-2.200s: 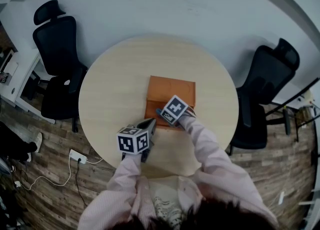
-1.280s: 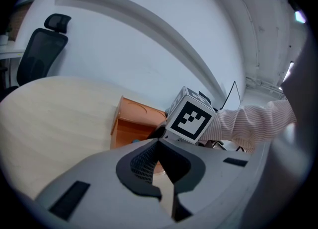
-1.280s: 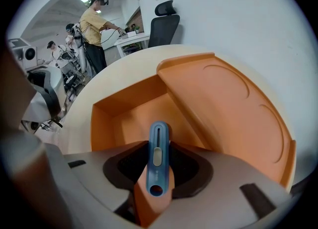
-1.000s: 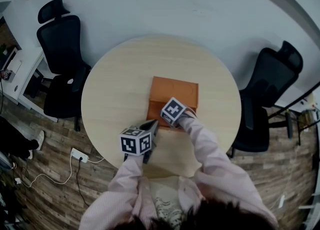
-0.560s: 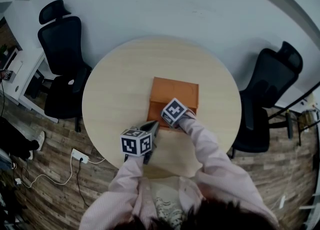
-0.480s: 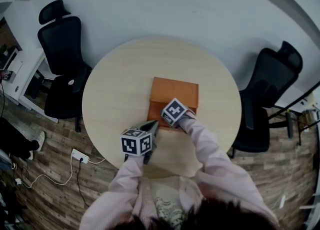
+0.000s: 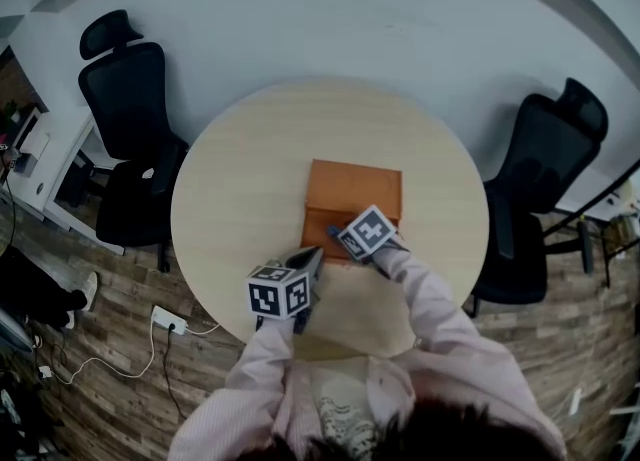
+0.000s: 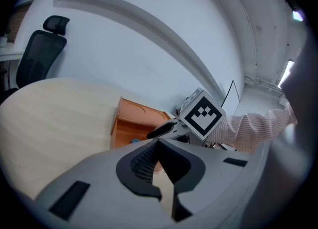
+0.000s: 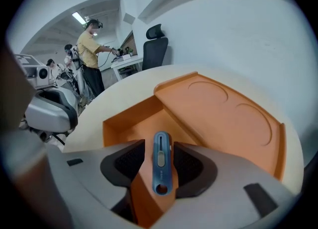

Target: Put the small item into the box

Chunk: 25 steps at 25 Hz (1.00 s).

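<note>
round pale bench (image 7: pixel 240 179); orange box (image 7: pixel 355 184) mid-bench. left claw (image 8: pixel 158 141) closed, empty. right claw (image 9: pixel 159 143) over box's open compartment, jaws just opened wide; blue small item (image 9: pixel 161 173) loose between them. release step, probably. next: lift clear without dragging it.

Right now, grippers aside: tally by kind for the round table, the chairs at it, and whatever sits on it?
Round table: 1
Black office chairs: 2
Orange box: 1
Blue small item, in the box: 1
Total: 5
</note>
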{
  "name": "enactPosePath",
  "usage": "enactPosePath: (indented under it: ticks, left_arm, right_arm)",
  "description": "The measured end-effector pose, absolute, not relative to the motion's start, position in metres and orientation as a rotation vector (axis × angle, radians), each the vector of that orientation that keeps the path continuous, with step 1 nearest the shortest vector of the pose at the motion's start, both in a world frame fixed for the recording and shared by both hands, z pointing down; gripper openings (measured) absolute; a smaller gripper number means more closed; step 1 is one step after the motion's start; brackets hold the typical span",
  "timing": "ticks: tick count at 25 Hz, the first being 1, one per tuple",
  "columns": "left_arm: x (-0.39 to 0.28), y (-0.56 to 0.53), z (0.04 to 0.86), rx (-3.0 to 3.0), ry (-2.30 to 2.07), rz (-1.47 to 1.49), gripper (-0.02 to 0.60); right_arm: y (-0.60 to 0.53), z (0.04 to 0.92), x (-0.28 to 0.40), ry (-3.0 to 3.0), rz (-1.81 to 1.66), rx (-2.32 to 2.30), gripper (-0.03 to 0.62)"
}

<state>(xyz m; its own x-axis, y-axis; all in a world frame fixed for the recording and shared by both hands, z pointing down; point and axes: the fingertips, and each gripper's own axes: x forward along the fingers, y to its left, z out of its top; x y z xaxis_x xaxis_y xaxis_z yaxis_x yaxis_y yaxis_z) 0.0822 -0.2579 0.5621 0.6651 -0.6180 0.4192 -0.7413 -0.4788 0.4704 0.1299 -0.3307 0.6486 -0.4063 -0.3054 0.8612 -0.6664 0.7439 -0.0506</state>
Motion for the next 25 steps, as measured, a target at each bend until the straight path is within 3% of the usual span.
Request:
enactPosePath:
  ticks: [3, 25]
  left_arm:
    - [0.079, -0.258, 0.560, 2.250, -1.055, 0.245, 0.014]
    - [0.066, -0.262, 0.515, 2.410, -1.154, 0.126, 0.014]
  right_arm:
    - [-0.329, 0.638, 0.131, -2.076, 0.470, 0.776, 0.142]
    - [-0.289, 0.527, 0.102, -2.640, 0.532, 0.946, 0.003]
